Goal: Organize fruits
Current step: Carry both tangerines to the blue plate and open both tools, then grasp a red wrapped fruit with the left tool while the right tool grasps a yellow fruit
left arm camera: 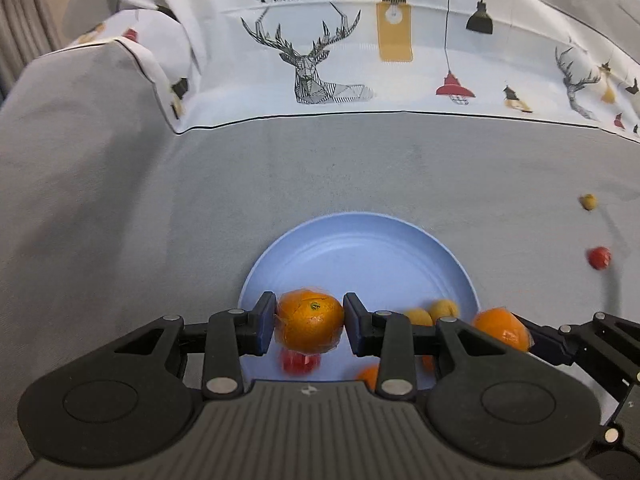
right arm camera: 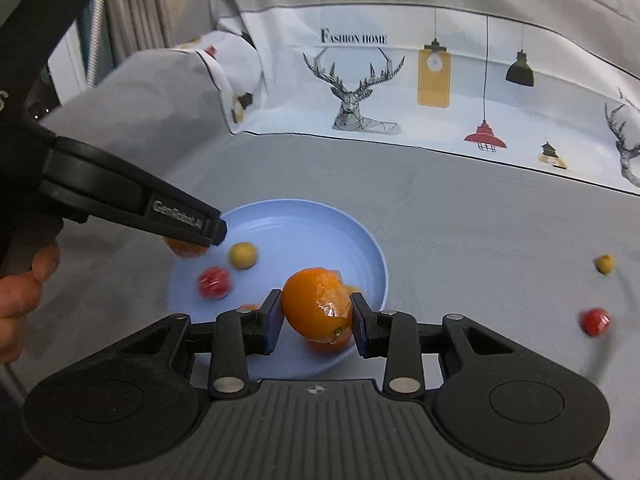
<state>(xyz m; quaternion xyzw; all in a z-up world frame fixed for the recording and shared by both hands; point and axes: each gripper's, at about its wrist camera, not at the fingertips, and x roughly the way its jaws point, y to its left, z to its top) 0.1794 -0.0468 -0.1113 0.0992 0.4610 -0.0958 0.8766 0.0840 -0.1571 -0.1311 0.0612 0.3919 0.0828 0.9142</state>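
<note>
A light blue plate [left arm camera: 360, 248] lies on the grey cloth; it also shows in the right wrist view [right arm camera: 304, 220]. My left gripper [left arm camera: 310, 326] is shut on a wrapped orange [left arm camera: 310, 322] and holds it above the plate's near edge. My right gripper [right arm camera: 316, 312] is shut on a second wrapped orange [right arm camera: 316, 306] over the plate's near right rim; it shows in the left wrist view too [left arm camera: 502, 326]. On the plate lie a small red fruit [right arm camera: 215, 282], a yellow fruit [right arm camera: 243, 255] and another orange [right arm camera: 328, 345], partly hidden.
A small yellow fruit [right arm camera: 605, 264] and a small red fruit [right arm camera: 595, 321] lie on the grey cloth right of the plate. A printed white cloth with deer and lamps [right arm camera: 400, 92] rises at the back. A folded corner [left arm camera: 132, 64] stands at the back left.
</note>
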